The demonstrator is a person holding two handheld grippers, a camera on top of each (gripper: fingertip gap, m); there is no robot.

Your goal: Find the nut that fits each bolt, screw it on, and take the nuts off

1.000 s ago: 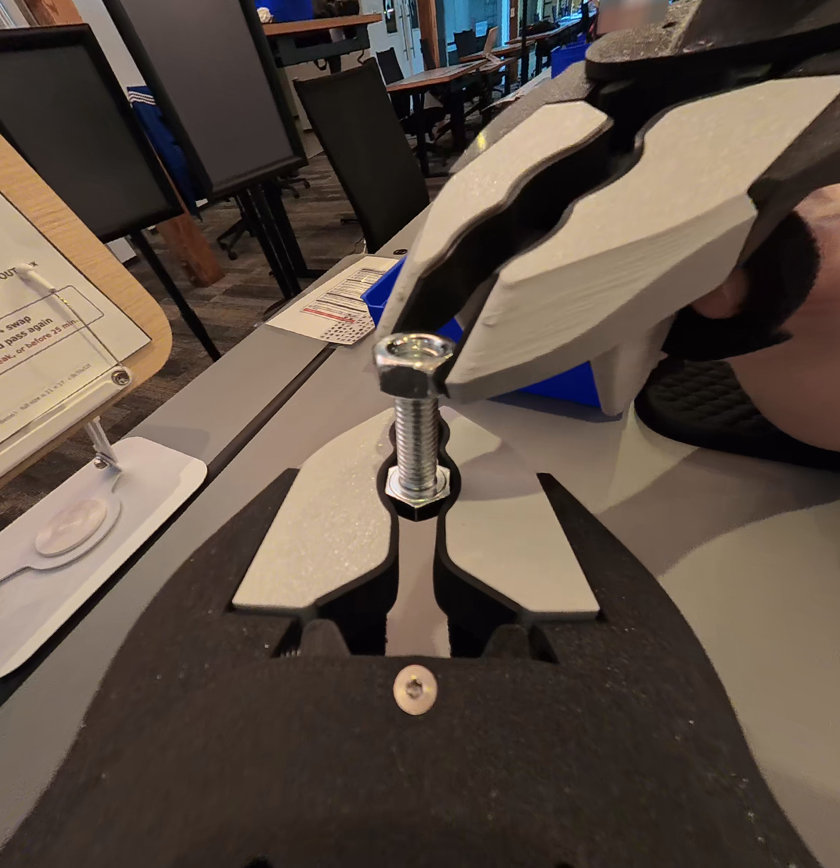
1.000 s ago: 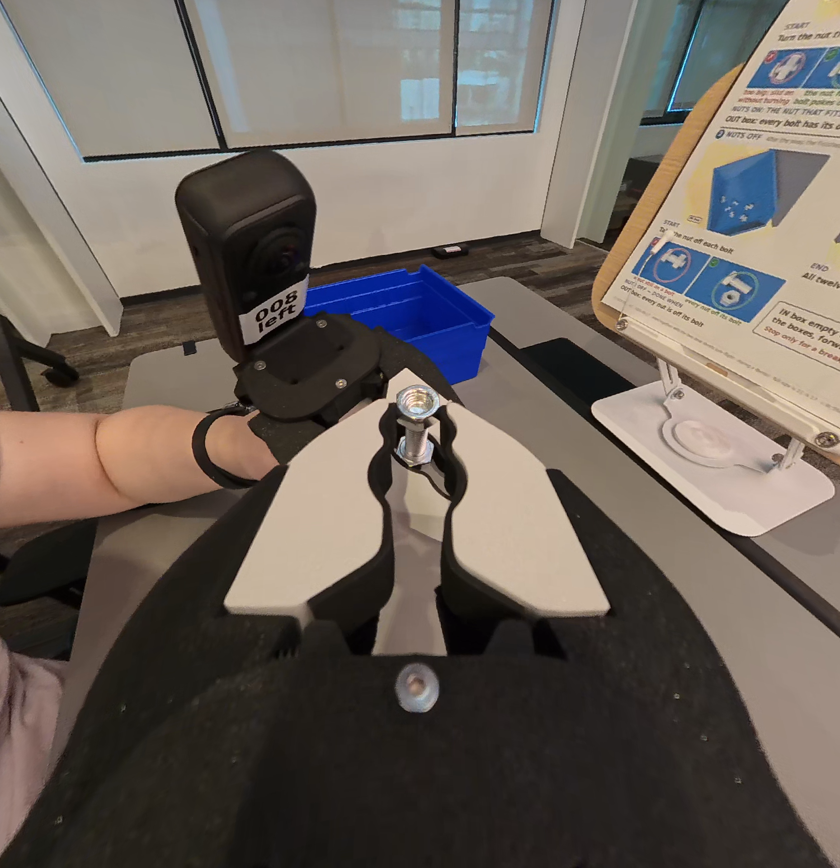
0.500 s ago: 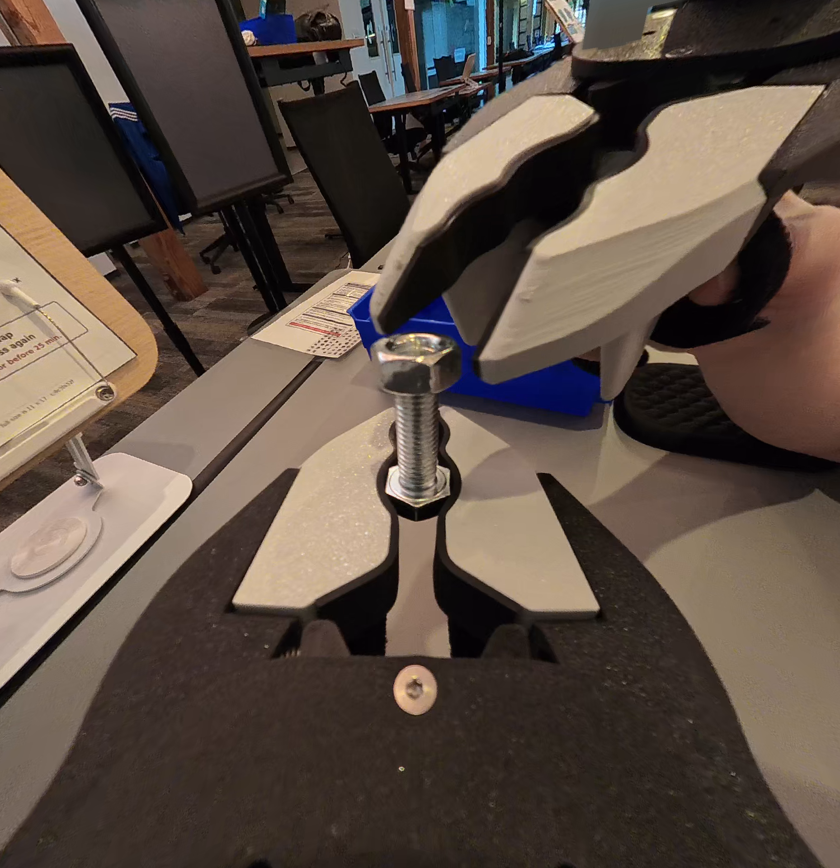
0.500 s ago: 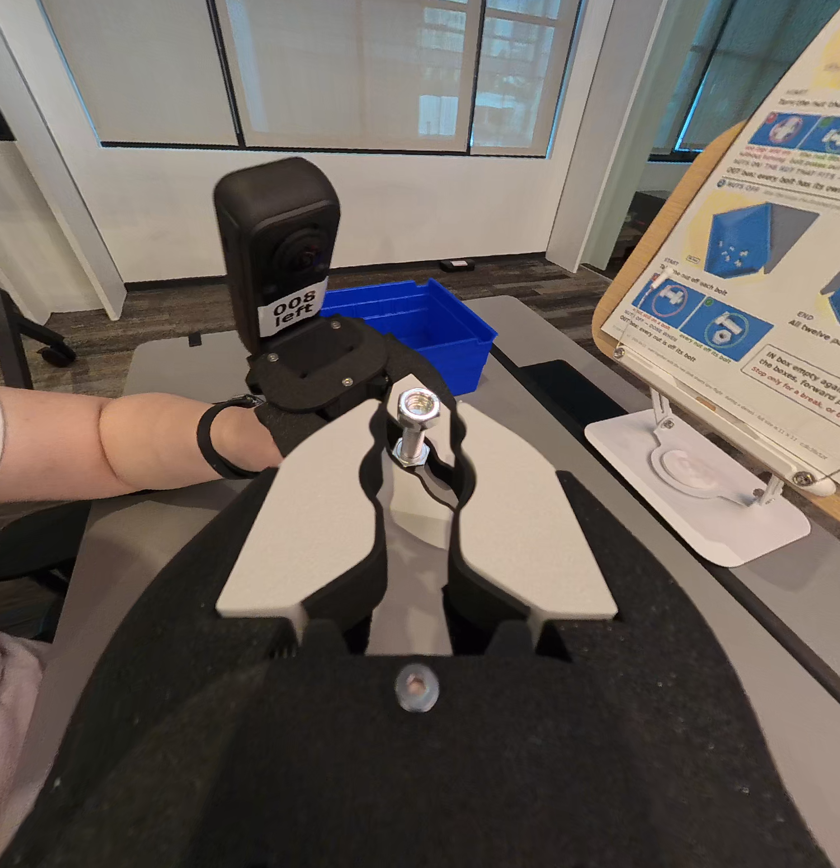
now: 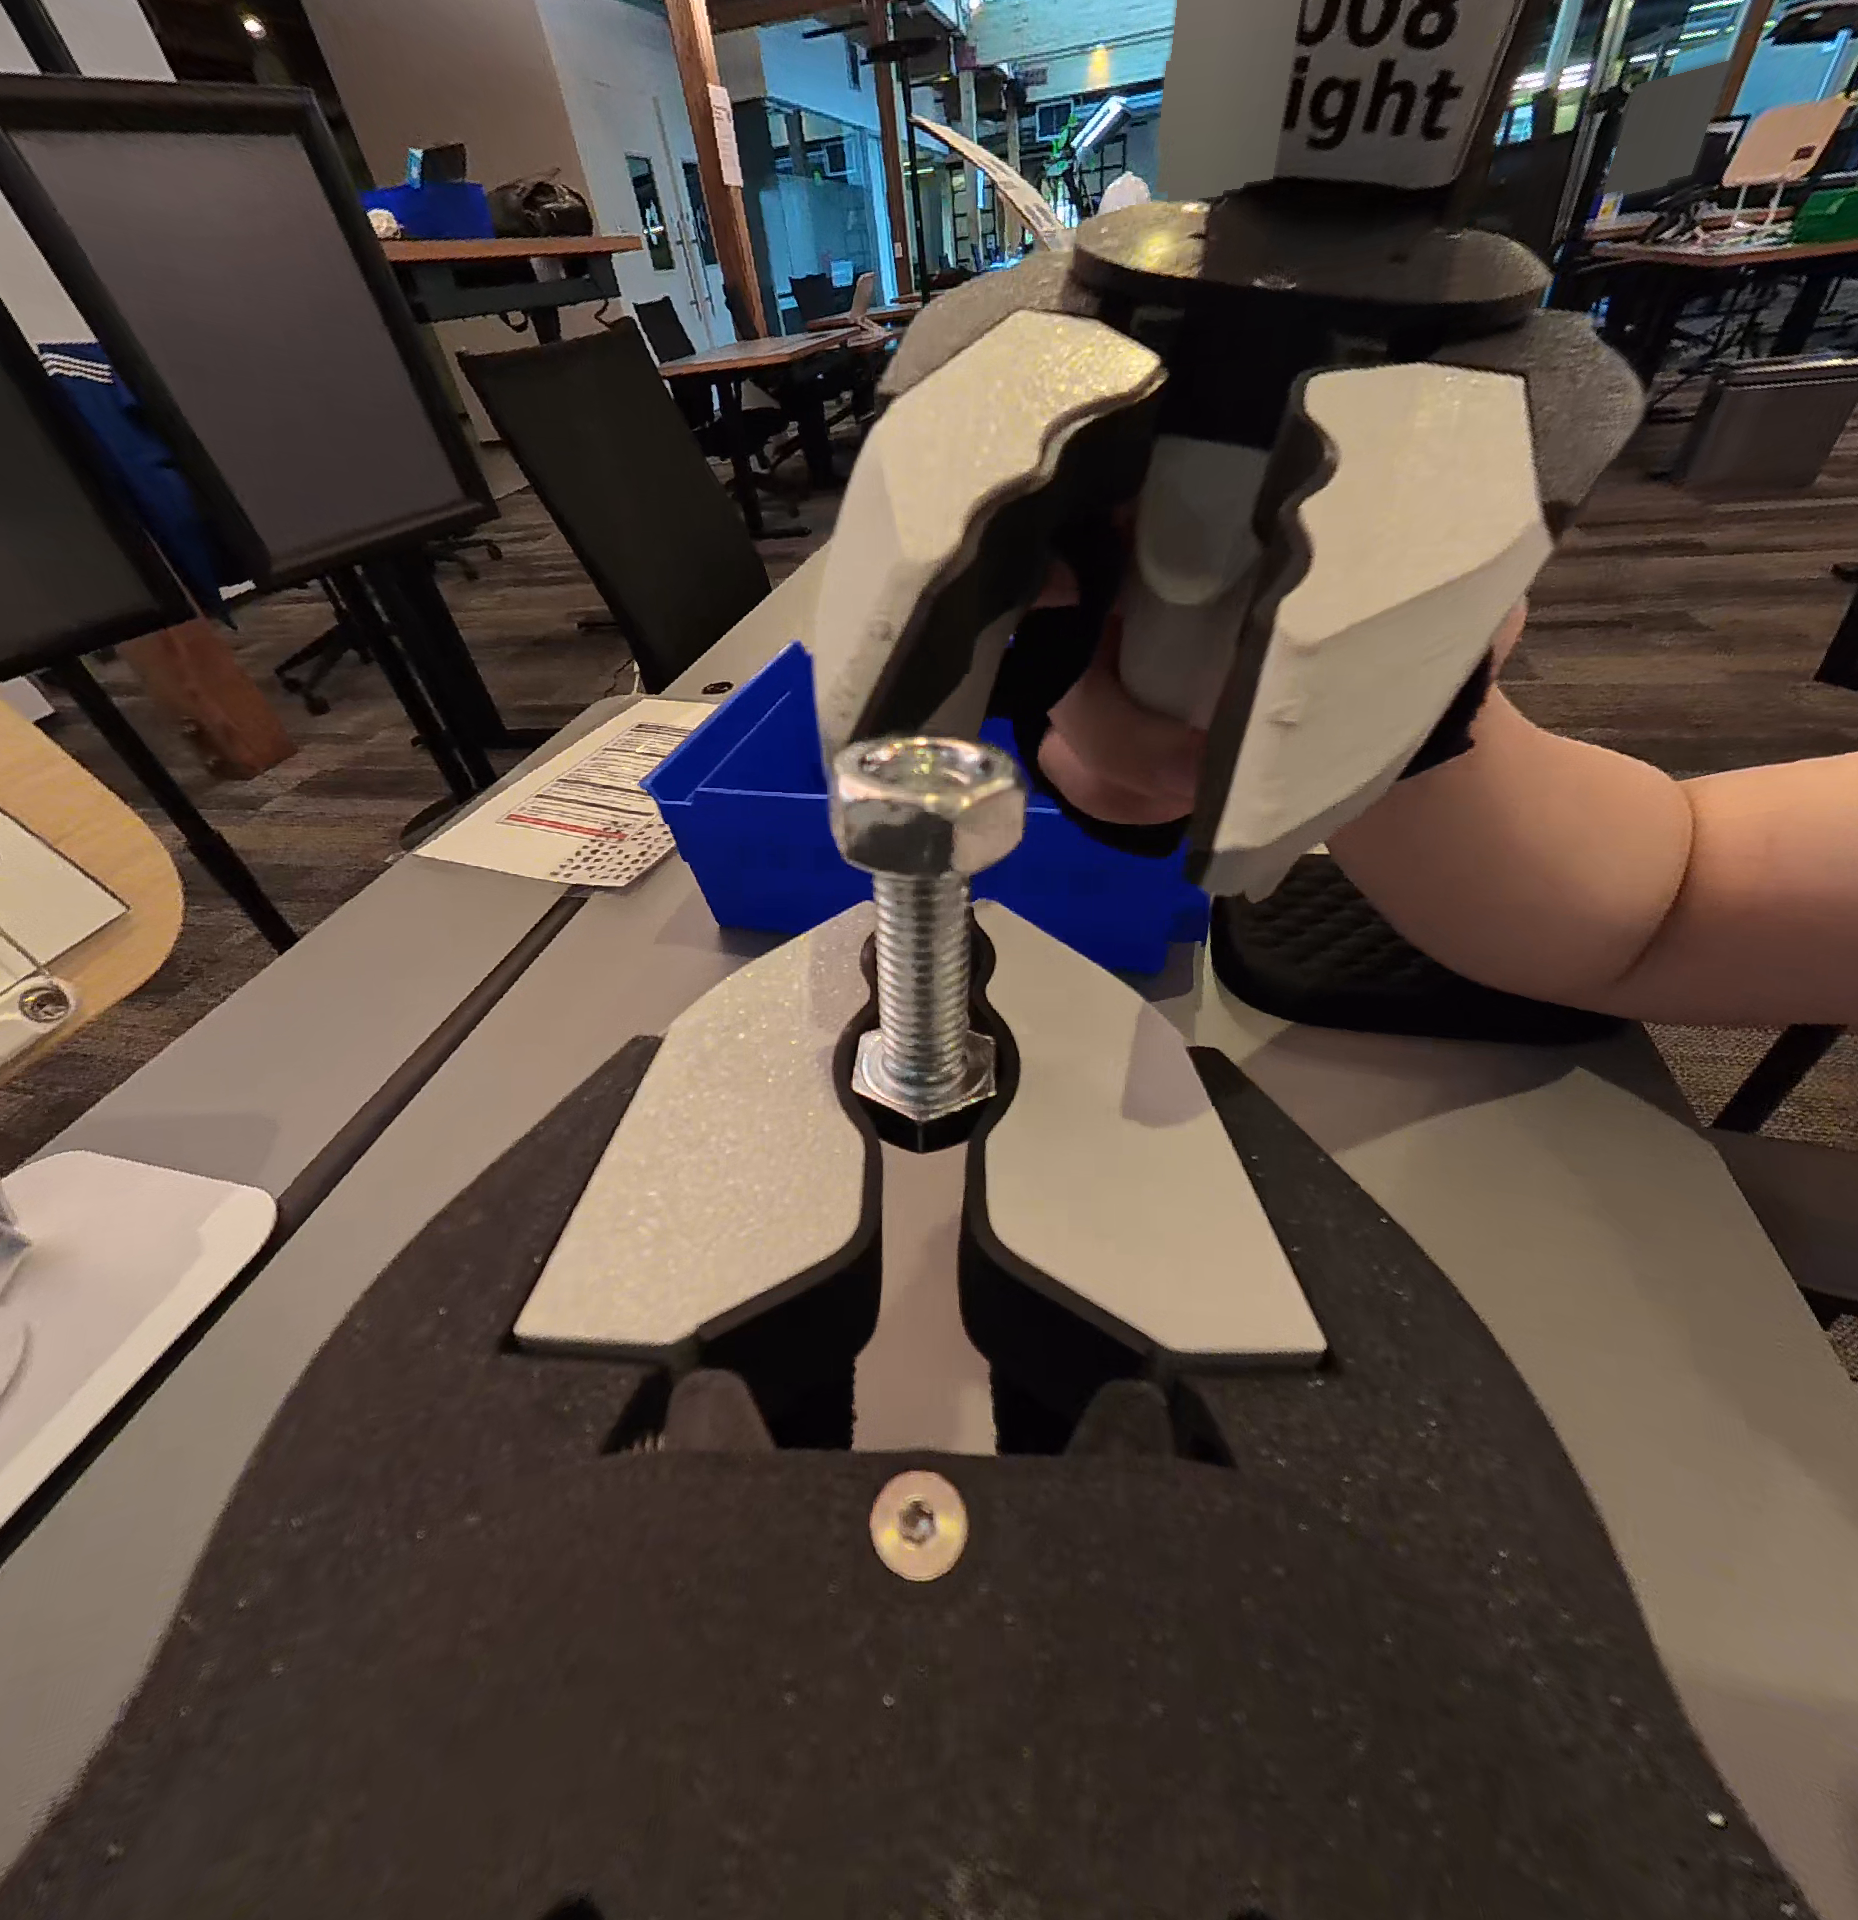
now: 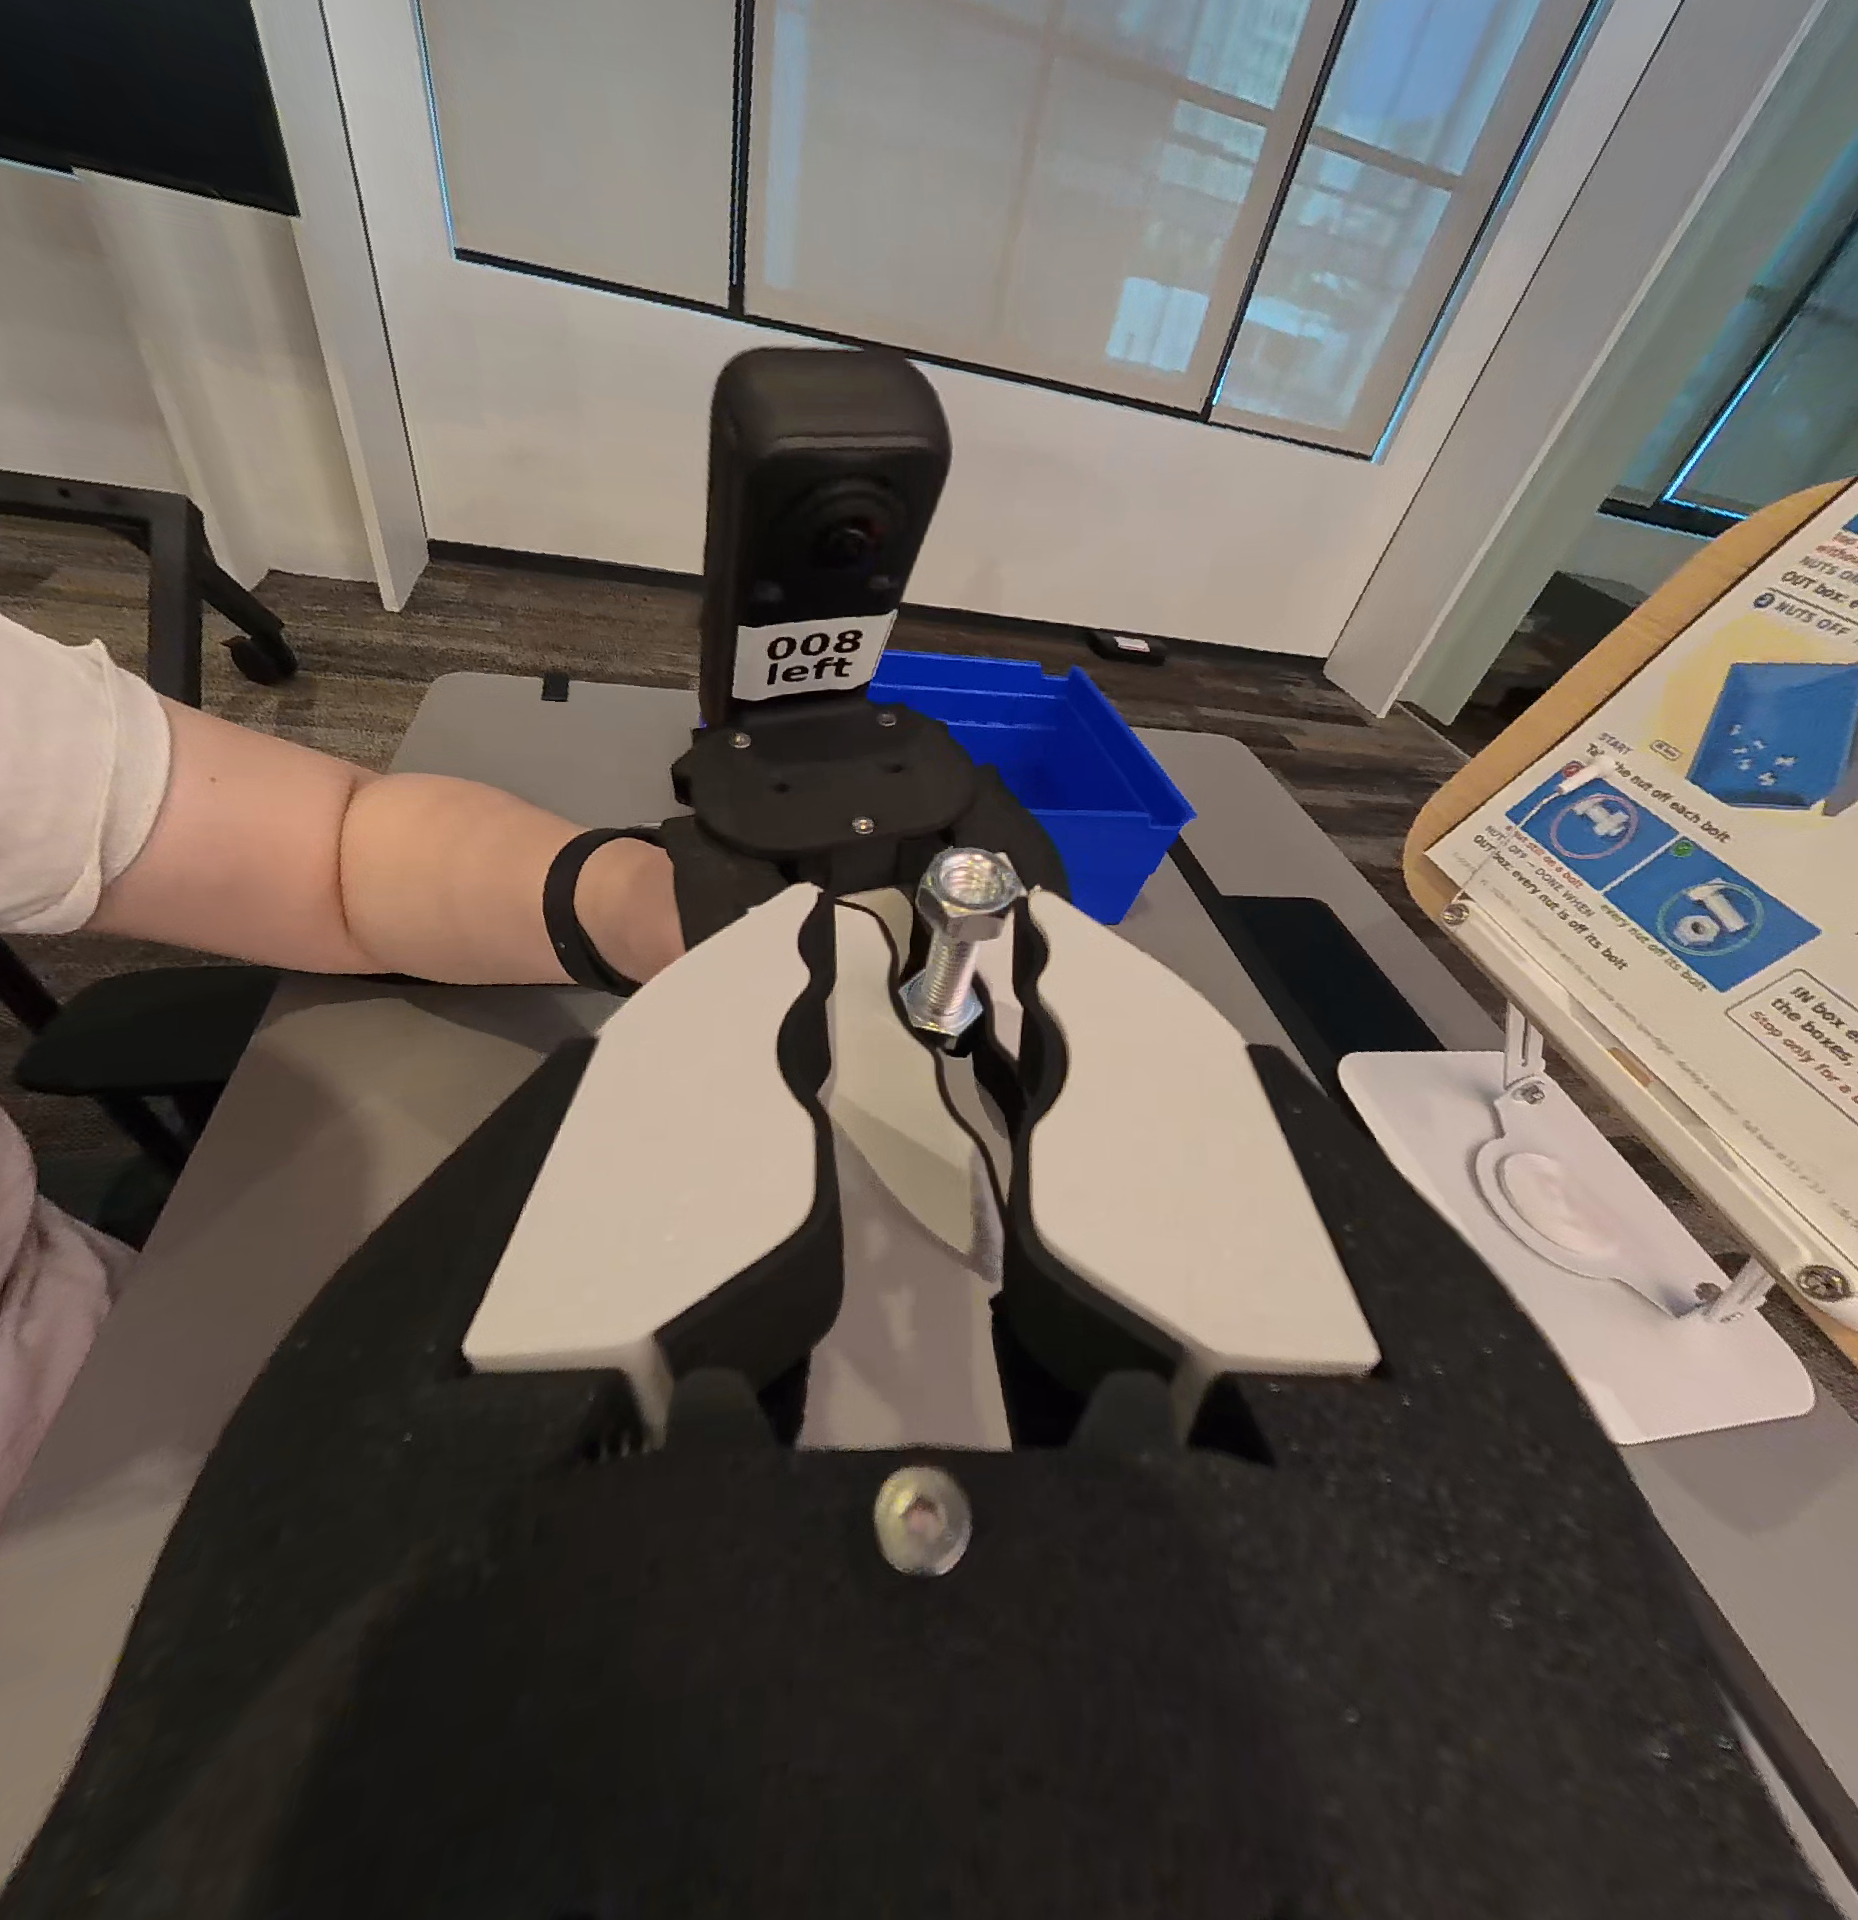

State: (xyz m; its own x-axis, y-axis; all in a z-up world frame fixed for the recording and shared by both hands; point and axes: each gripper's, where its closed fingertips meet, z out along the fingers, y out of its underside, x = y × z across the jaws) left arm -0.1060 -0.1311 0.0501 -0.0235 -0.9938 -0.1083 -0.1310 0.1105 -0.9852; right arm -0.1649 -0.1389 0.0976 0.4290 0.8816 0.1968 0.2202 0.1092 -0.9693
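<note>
A silver bolt [image 5: 923, 966] stands upright with its hex head [image 5: 927, 821] on top. A thin hex nut [image 5: 923, 1081] sits at the lower end of its thread. My left gripper [image 5: 925, 966] is shut on that nut and holds the bolt above the grey table [image 5: 1476, 1195]. My right gripper [image 5: 1034, 800] is open and empty, just behind and above the bolt head, not touching it. In the right wrist view the bolt [image 6: 946, 961] shows between my right gripper's [image 6: 930, 925] spread fingers, with my left gripper [image 6: 940, 1023] beneath it.
A blue bin [image 5: 759, 842] stands on the table behind the bolt; it also shows in the right wrist view [image 6: 1060, 769]. A wooden instruction board on a white stand [image 6: 1590, 1278] is at the table's side. A printed sheet [image 5: 592, 821] lies by the bin. Chairs and desks are beyond. Some 7 centimetres of space lies between my two pairs of fingers.
My right gripper was closed around the bolt head; it has opened, let go and drawn up and back. My left gripper still holds the nut with the bolt upright.
</note>
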